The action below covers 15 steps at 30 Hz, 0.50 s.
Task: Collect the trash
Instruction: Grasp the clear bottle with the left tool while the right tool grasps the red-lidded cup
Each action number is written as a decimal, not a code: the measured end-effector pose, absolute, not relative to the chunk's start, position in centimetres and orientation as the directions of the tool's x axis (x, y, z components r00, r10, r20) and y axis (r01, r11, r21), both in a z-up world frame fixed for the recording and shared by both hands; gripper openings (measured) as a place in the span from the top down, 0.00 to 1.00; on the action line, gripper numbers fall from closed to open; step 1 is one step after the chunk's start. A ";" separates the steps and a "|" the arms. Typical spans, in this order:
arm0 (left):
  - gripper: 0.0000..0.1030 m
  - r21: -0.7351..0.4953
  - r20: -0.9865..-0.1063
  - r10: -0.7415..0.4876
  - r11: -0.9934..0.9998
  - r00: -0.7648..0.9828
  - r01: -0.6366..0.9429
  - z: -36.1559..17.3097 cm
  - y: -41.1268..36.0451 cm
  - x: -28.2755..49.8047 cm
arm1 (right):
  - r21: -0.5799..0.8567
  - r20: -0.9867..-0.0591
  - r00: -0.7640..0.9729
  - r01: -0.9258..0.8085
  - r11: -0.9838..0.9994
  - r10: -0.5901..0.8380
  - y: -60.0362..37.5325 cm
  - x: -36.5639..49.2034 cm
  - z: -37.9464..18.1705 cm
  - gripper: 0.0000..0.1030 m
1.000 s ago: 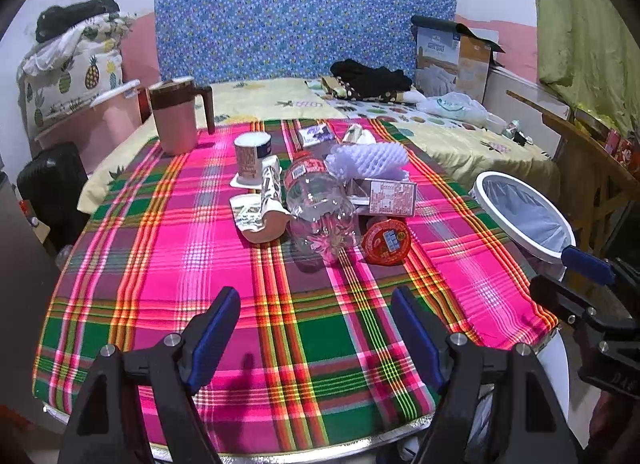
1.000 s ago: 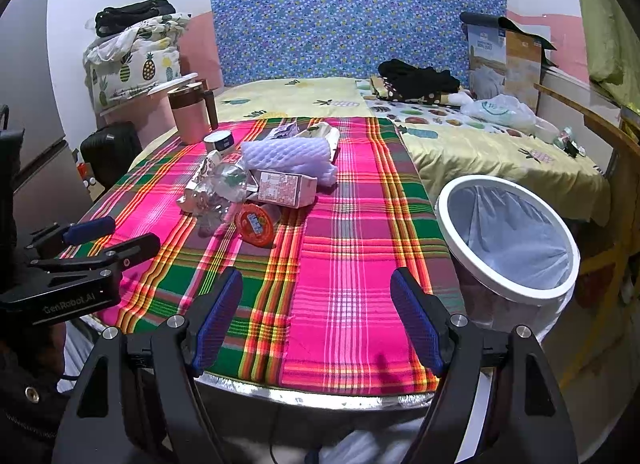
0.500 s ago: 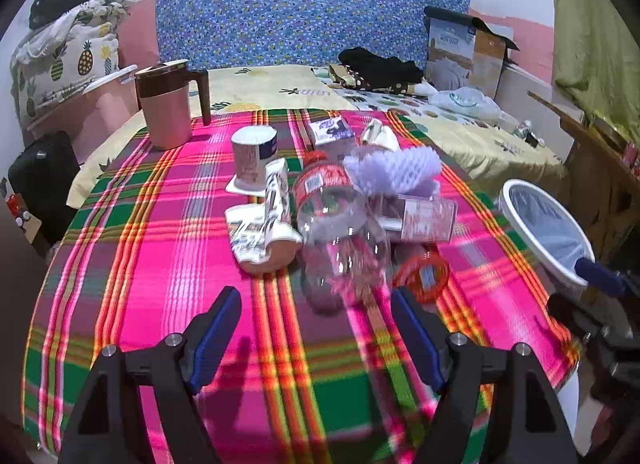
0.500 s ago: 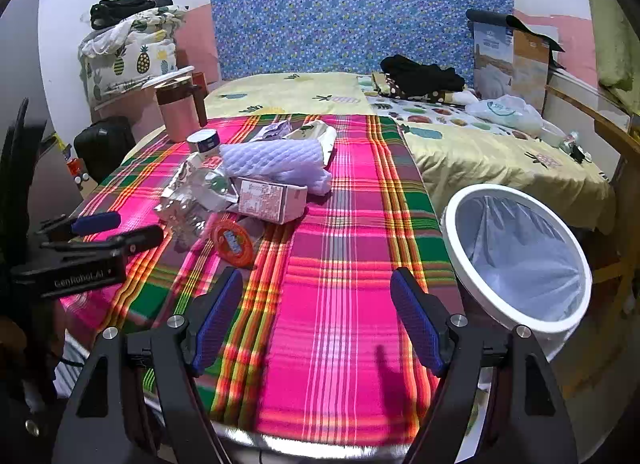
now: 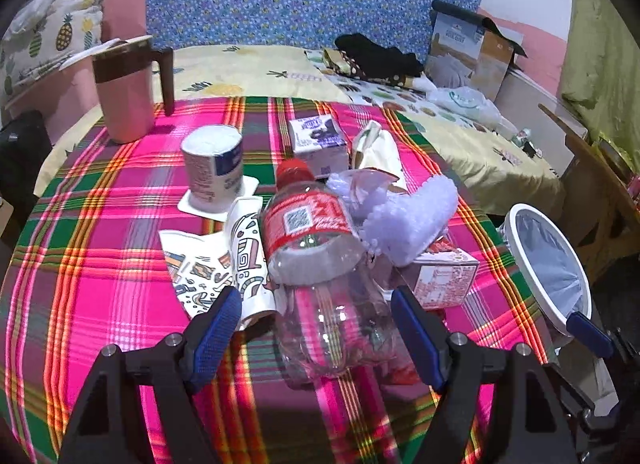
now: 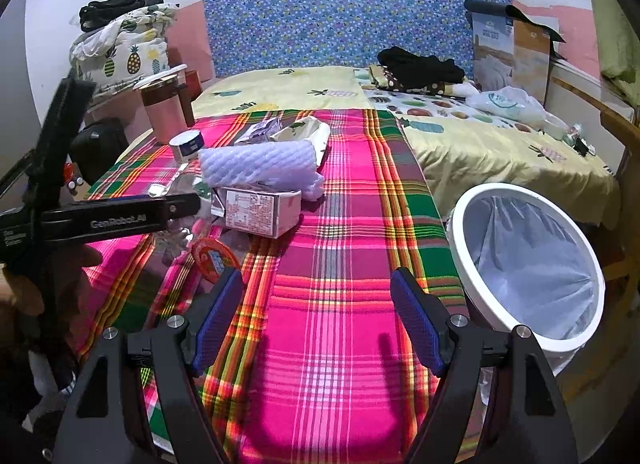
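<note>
A pile of trash lies on the plaid tablecloth [image 5: 92,272]. An empty clear plastic bottle [image 5: 320,264] with a red label lies on its side, its base between the open fingers of my left gripper [image 5: 316,328]. Beside it are a crumpled patterned paper cup [image 5: 224,260], a white foam net [image 5: 412,219], a small carton [image 5: 444,276], a yogurt cup [image 5: 214,167] and a purple box [image 5: 318,139]. My right gripper [image 6: 318,320] is open and empty over bare cloth, left of the white lined trash bin [image 6: 528,264]. A red lid [image 6: 212,256] lies near its left finger.
A pink jug [image 5: 126,91] with a brown handle stands at the table's back left. A bed [image 6: 500,143] with clothes, a bag and a cardboard box lies behind the table. The left gripper's body [image 6: 100,219] reaches into the right wrist view from the left.
My left gripper has moved forward over the table until the bottle's base lies between its fingers. My right gripper has advanced a little over the table edge.
</note>
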<state>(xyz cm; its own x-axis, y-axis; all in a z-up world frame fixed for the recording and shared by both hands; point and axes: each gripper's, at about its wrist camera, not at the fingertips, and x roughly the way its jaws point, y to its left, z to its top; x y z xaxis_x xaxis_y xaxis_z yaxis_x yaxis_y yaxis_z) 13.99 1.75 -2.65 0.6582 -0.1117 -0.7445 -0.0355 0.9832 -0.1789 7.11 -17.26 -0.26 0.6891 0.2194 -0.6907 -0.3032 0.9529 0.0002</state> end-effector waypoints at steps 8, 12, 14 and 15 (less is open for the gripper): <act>0.40 -0.179 -0.765 -0.142 0.984 0.628 0.004 -3.0 1.5 14.0 | 0.025 -0.699 0.673 -0.313 0.950 0.240 -16.8 7.7 -0.6 0.25; 0.40 -0.196 -0.765 -0.160 0.981 0.624 0.010 -3.0 2.1 13.7 | 0.036 -0.701 0.667 -0.319 0.947 0.252 -16.5 7.8 -0.6 0.25; 0.41 -0.194 -0.763 -0.154 0.981 0.627 0.006 -2.9 2.3 13.2 | 0.038 -0.701 0.666 -0.323 0.946 0.256 -16.4 7.8 -0.6 0.25; 0.41 -0.196 -0.762 -0.156 0.980 0.629 0.005 -2.9 2.6 12.9 | 0.040 -0.702 0.664 -0.326 0.944 0.259 -16.3 7.8 -0.6 0.25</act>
